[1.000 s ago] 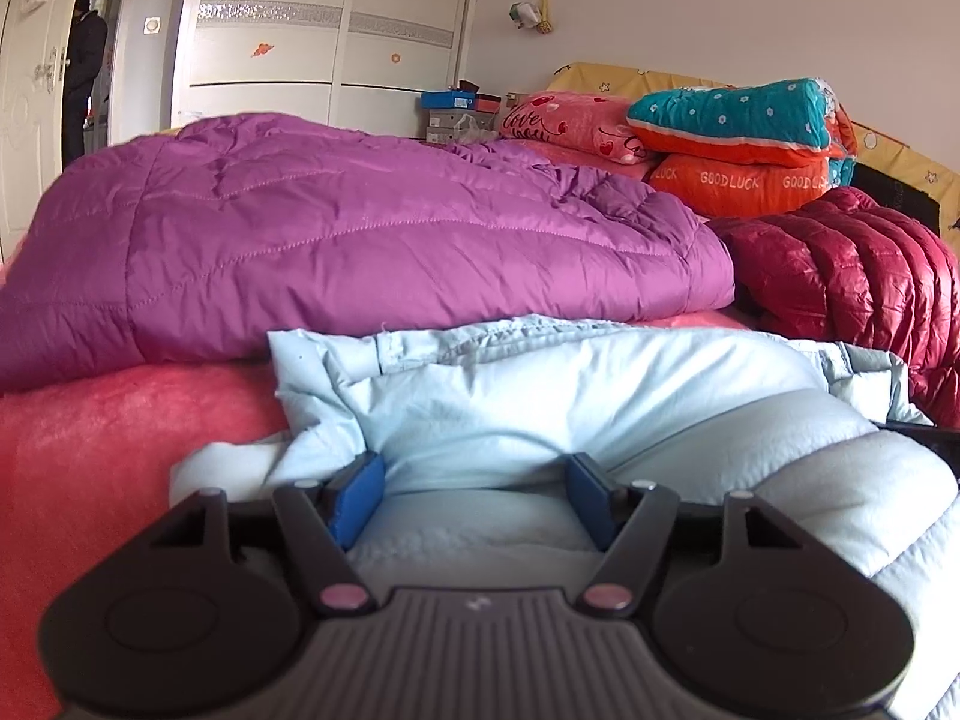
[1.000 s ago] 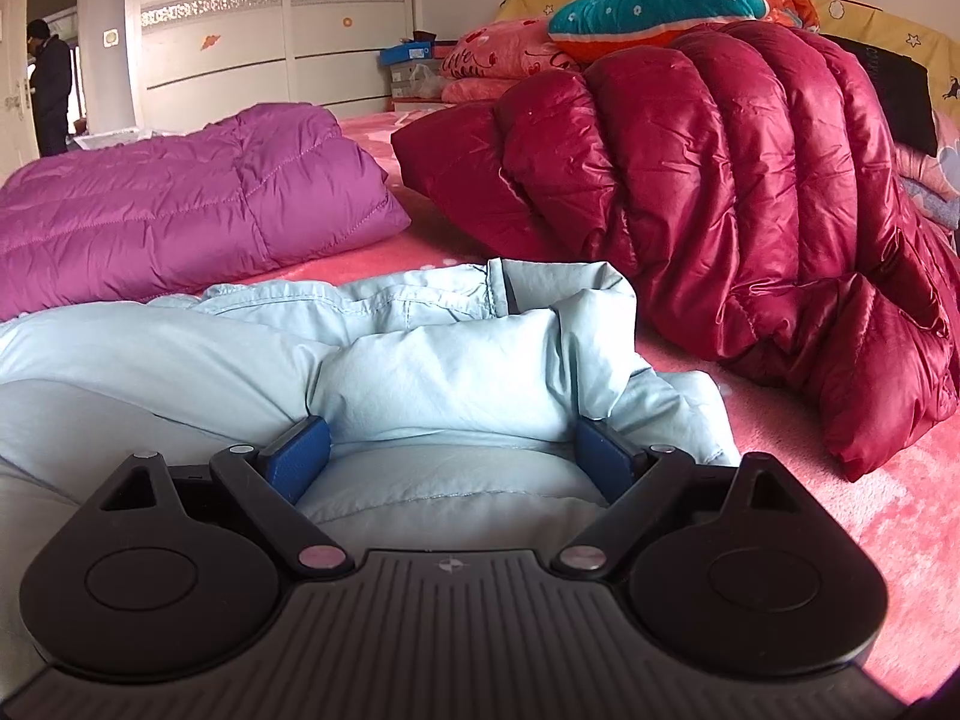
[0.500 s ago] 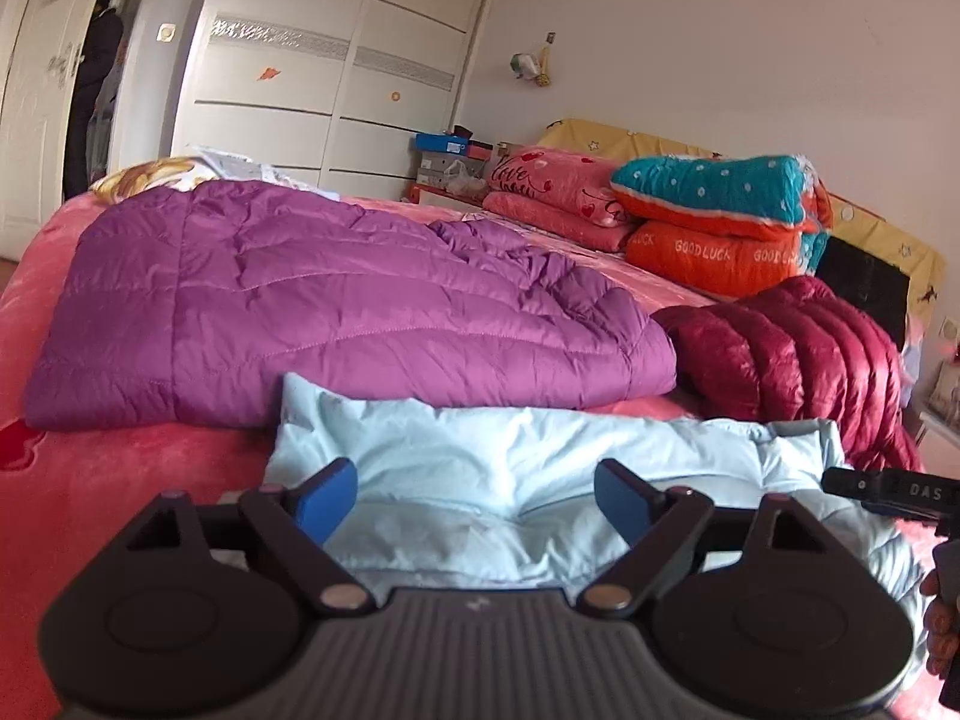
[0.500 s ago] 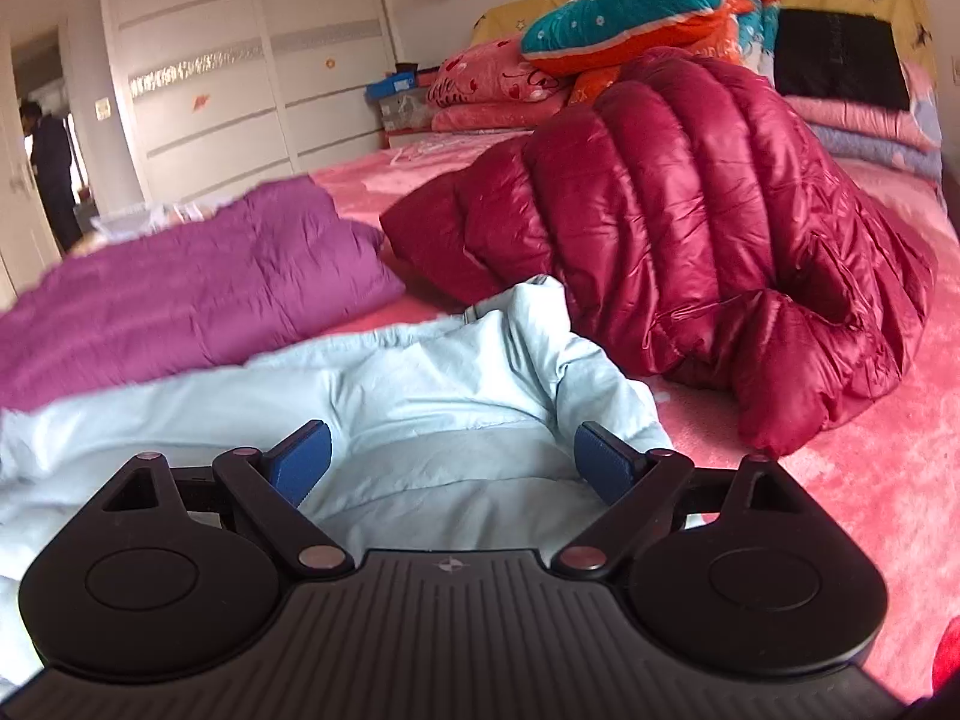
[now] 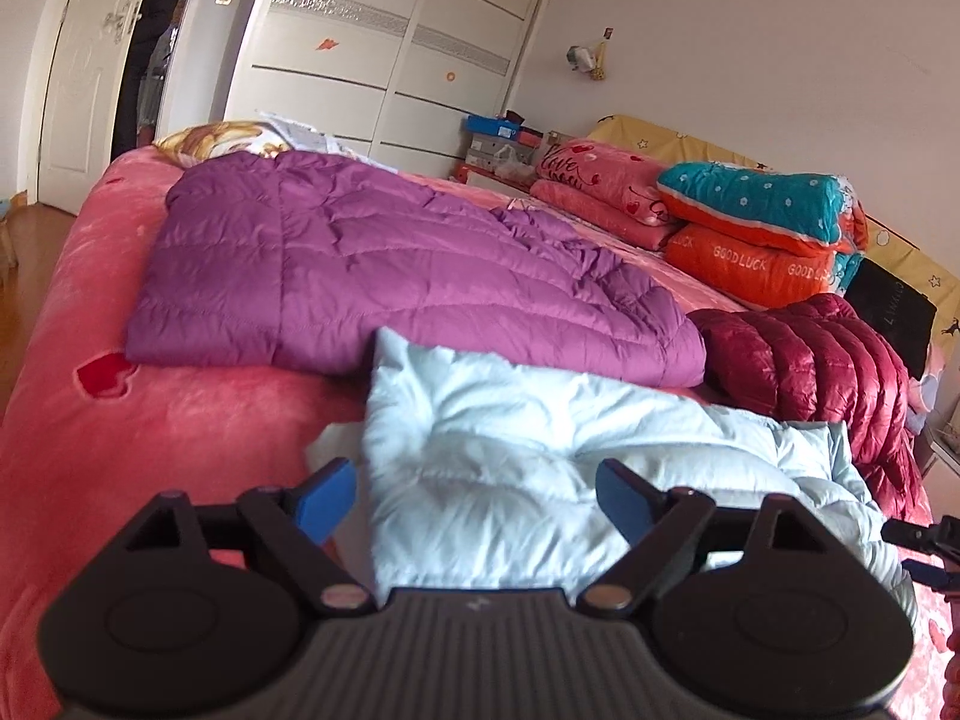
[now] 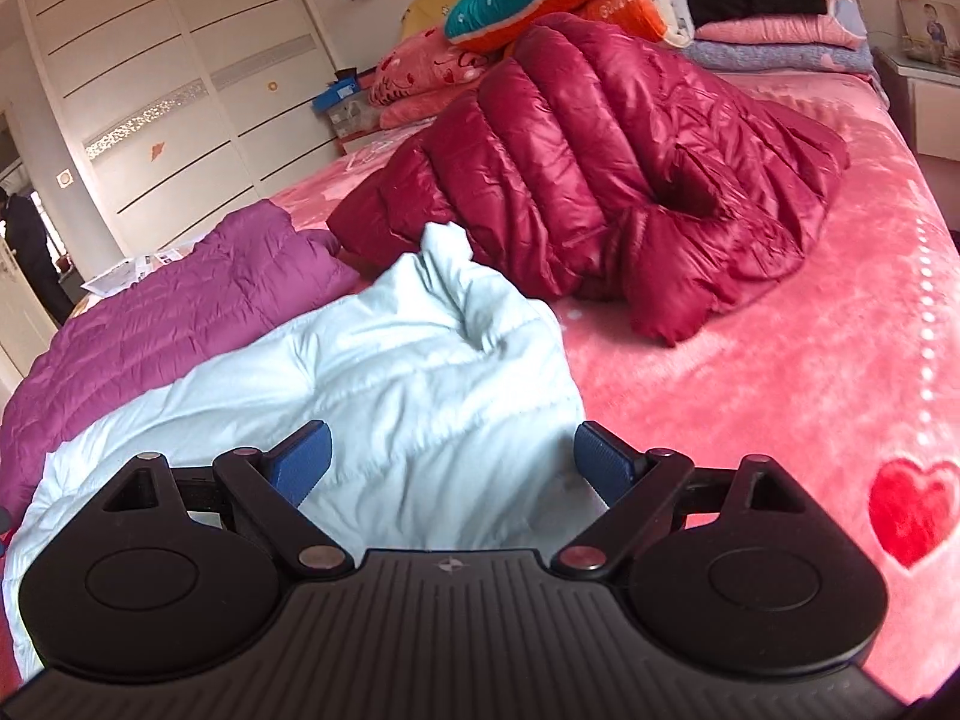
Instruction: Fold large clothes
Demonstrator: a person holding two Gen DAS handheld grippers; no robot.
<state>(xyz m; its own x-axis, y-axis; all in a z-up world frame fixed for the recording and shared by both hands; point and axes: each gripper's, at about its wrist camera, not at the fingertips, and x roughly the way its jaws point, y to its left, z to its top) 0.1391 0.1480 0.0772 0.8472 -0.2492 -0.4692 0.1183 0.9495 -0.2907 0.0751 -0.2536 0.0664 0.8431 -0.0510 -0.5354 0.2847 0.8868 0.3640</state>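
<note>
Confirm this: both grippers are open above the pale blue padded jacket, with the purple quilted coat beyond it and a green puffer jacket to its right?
One error: the puffer jacket is dark red, not green, as the right wrist view shows. Both grippers, left and right, are open above the pale blue padded jacket, the purple quilted coat beyond it.

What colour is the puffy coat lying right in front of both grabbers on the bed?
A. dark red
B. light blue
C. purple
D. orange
B: the light blue coat lies just ahead of the open left gripper and the open right gripper, while the purple coat and the dark red coat lie farther back.
</note>
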